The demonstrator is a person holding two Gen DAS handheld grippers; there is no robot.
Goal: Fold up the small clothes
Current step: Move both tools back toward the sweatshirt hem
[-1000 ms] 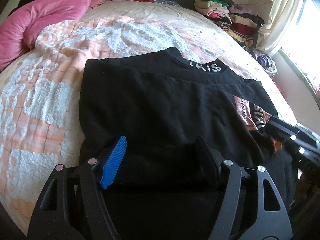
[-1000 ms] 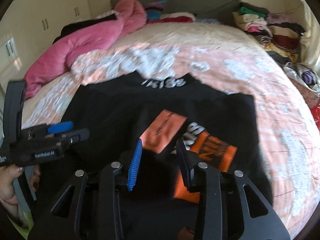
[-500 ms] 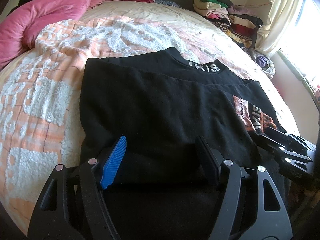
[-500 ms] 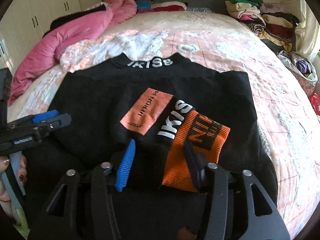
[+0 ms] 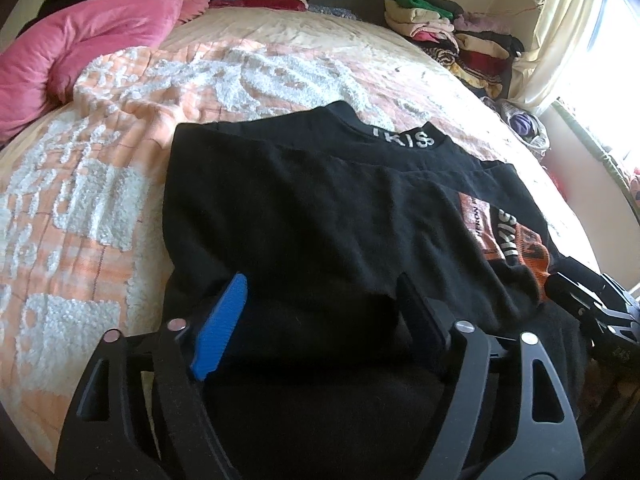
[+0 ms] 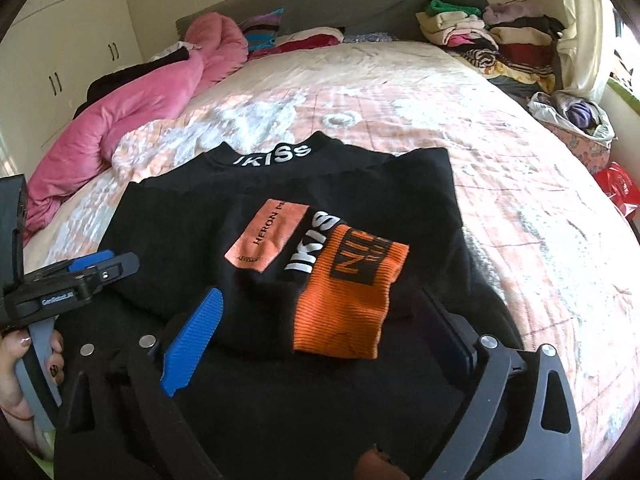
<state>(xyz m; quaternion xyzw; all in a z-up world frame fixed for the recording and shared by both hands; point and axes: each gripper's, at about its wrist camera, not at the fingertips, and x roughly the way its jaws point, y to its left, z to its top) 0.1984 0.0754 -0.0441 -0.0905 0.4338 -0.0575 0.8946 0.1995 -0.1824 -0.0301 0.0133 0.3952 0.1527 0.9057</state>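
The bed serves as the folding surface, its peach quilt spread flat. A black sweater lies on it near the front edge, collar away, its sleeve with the orange cuff laid across the body, likely a fold already made. Both the left tongs and the right tongs gape wide, gripping nothing, poised over the near hem.

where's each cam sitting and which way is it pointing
Left wrist: on the left gripper, low over the near edge of the black top, facing the headboard; right gripper at right.
Right wrist: on the right gripper, same heading, over the orange cuff; left gripper at left.
Shared: top, bed.
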